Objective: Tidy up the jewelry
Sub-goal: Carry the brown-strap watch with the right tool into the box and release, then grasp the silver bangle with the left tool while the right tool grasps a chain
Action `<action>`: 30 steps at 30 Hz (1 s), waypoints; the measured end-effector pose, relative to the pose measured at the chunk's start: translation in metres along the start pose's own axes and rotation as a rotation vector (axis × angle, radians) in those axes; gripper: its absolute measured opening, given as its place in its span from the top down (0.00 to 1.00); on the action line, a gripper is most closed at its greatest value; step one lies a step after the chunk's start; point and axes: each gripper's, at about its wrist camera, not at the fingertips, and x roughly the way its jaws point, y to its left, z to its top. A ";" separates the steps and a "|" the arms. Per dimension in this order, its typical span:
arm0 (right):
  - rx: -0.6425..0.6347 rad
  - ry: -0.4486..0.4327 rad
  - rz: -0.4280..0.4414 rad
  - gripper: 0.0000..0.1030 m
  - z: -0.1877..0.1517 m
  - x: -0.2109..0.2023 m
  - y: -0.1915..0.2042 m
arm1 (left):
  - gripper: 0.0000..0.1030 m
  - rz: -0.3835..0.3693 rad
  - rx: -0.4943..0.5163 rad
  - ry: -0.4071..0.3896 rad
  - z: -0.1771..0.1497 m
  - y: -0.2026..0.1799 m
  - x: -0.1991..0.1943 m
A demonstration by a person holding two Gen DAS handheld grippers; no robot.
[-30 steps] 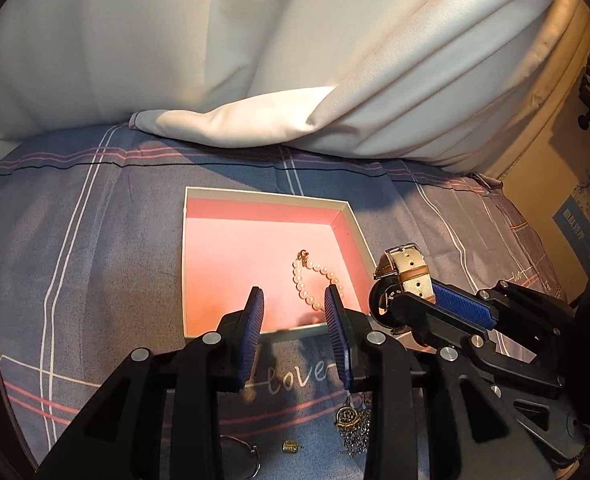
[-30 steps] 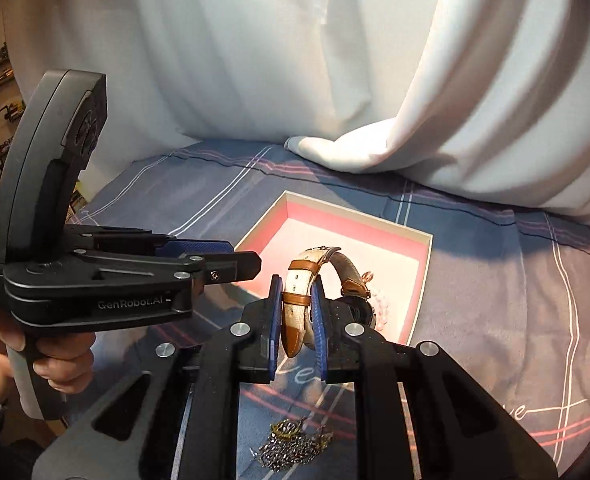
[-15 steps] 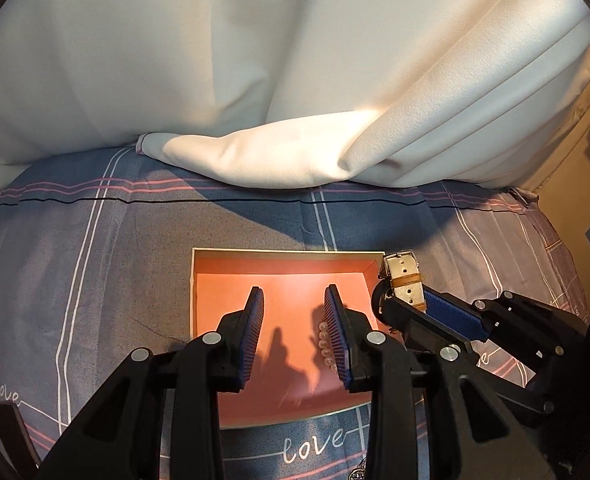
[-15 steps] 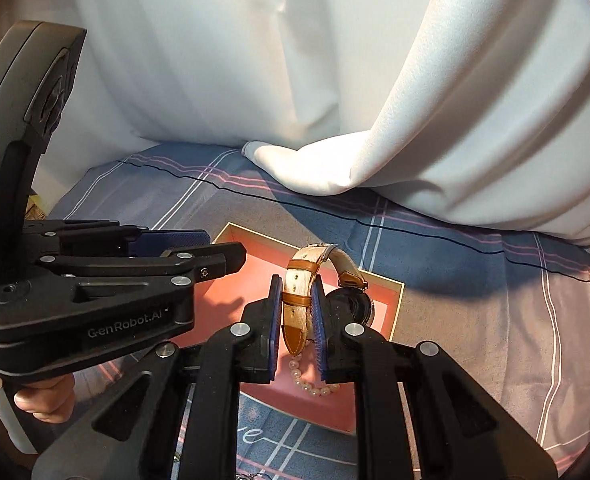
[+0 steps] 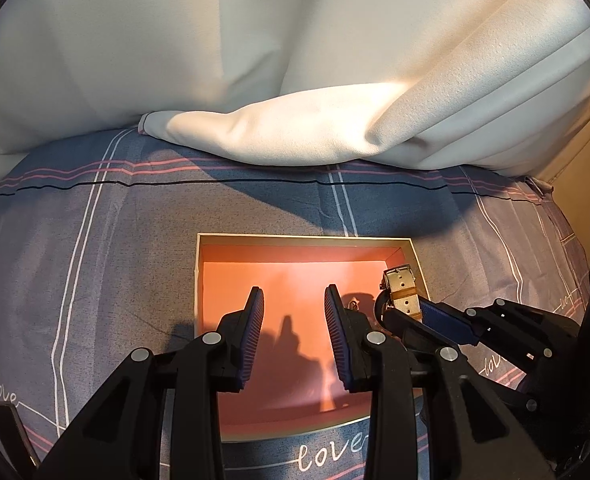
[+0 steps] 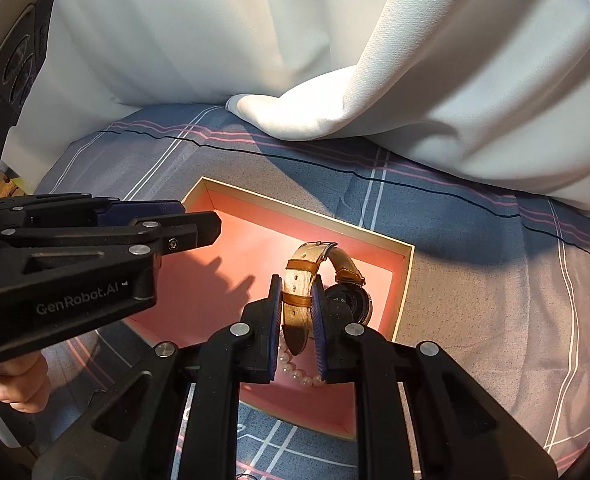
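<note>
A pink-lined shallow box point(image 5: 295, 240) point(image 6: 405, 280) lies on the blue-grey bedsheet. My right gripper point(image 6: 297, 292) is shut on the cream and tan strap of a wristwatch point(image 6: 299, 280) and holds it over the box's right side; the dark watch face point(image 6: 349, 304) hangs beside the fingers. The watch strap also shows in the left wrist view point(image 5: 401, 294). A pearl bracelet point(image 6: 299, 374) lies in the box under the right gripper. My left gripper point(image 5: 293, 302) is open and empty above the box's middle.
A white curtain point(image 5: 295, 128) point(image 6: 335, 112) drapes onto the bed behind the box. The sheet point(image 5: 95, 260) has pink and white stripes and "love" lettering at the near edge. A wall stands at the far right in the left wrist view.
Both grippers have moved forward over the box. The watch went from beside the box's right rim to above its inside. The loose jewelry near the front edge has dropped out of view.
</note>
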 end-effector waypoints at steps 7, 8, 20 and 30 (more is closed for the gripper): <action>-0.015 -0.041 -0.092 0.28 -0.011 -0.018 0.003 | 0.37 -0.027 -0.049 -0.042 -0.009 0.012 -0.026; -0.021 -0.058 -0.102 0.23 -0.014 -0.024 0.005 | 0.34 -0.044 -0.054 -0.057 -0.012 0.014 -0.033; 0.026 -0.028 -0.071 0.13 -0.135 -0.061 0.011 | 0.10 -0.077 0.041 -0.021 -0.148 0.023 -0.058; 0.130 0.006 0.006 0.13 -0.190 -0.077 0.020 | 0.09 0.025 0.010 0.070 -0.196 0.035 -0.037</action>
